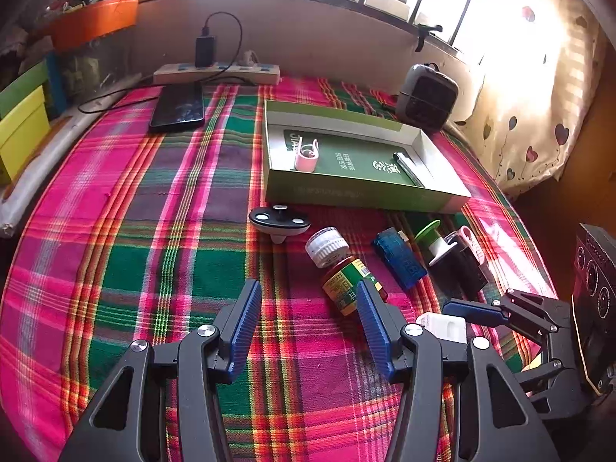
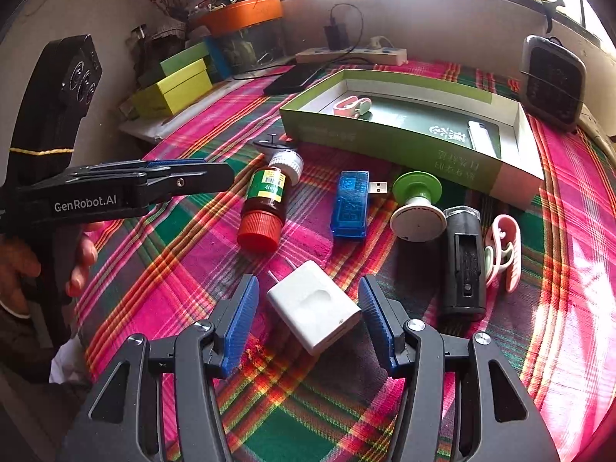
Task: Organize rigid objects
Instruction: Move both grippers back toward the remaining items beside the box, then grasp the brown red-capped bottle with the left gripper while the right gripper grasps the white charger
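My right gripper (image 2: pixel 308 281) stands open low over the plaid cloth. A white plug-in charger (image 2: pixel 313 306) lies between its blue pads, with a gap on the left side. My left gripper (image 1: pixel 308 285) is open over bare cloth, and its right finger tip is beside a brown bottle (image 1: pixel 344 283). Beyond lie a blue USB device (image 2: pixel 350 204), a green-and-white spool (image 2: pixel 417 208), a black block (image 2: pixel 464 265), a pink clip (image 2: pixel 504 250) and a black top-shaped piece (image 1: pixel 279 221). The open green box (image 1: pixel 365 192) holds another pink clip (image 1: pixel 306 156) and a pen-like stick (image 1: pixel 408 165).
At the back lie a phone (image 1: pixel 177 106), a power strip (image 1: pixel 215 73) and a small grey heater-like unit (image 1: pixel 427 96). Yellow-green boxes (image 2: pixel 173 88) and an orange basin (image 2: pixel 242 13) stand at the left. A hand (image 2: pixel 81 261) holds the left gripper's handle.
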A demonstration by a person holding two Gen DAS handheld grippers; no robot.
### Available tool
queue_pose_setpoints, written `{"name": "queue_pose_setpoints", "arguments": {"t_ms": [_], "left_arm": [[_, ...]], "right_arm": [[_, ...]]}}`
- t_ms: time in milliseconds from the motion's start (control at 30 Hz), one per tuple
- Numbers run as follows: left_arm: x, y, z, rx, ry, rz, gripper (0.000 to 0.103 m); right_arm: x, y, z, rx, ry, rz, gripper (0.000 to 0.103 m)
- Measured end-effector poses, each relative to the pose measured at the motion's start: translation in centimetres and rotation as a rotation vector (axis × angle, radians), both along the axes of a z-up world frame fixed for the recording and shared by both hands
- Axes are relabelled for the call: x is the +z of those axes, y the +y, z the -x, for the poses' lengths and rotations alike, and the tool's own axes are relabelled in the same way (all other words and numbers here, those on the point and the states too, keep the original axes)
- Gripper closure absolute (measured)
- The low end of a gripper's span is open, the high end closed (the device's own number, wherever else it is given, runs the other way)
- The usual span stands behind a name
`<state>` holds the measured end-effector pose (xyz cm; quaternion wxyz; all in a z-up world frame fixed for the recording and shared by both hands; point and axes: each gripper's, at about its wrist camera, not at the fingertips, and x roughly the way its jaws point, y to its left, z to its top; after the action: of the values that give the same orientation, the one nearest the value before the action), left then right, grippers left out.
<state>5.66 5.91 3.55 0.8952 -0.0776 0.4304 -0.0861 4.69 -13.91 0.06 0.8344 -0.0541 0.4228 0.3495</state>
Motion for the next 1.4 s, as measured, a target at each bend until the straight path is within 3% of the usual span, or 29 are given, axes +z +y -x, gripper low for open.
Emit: {"name": "queue_pose_setpoints", "arguments": {"t_ms": [400,567,767,1400], "left_arm": [[-0.1,-2.6,-0.4,-0.038,0.018,-0.016,0.052],[-0.4,-3.6,-0.6,-0.047,0.033,-0.028,0.051],[-0.8,-4.4,-0.9,-0.032,0.049,-0.049,0.051],[-2.2,-3.6,-1.3,0.010,0.072,-0.095,0.051]], "right_arm": [[-0.4,0.5,1.0,0.007,-0.024,0.044,0.049],[-0.4,0.6,1.4,-0.006,-0.064,0.094,0.062],[-0.3,0.1,1.3,-0.038,-0.076,0.109,0.066],[-0.2,-0.7,0.9,-0.084,-0.075,0.109,0.066]]}}
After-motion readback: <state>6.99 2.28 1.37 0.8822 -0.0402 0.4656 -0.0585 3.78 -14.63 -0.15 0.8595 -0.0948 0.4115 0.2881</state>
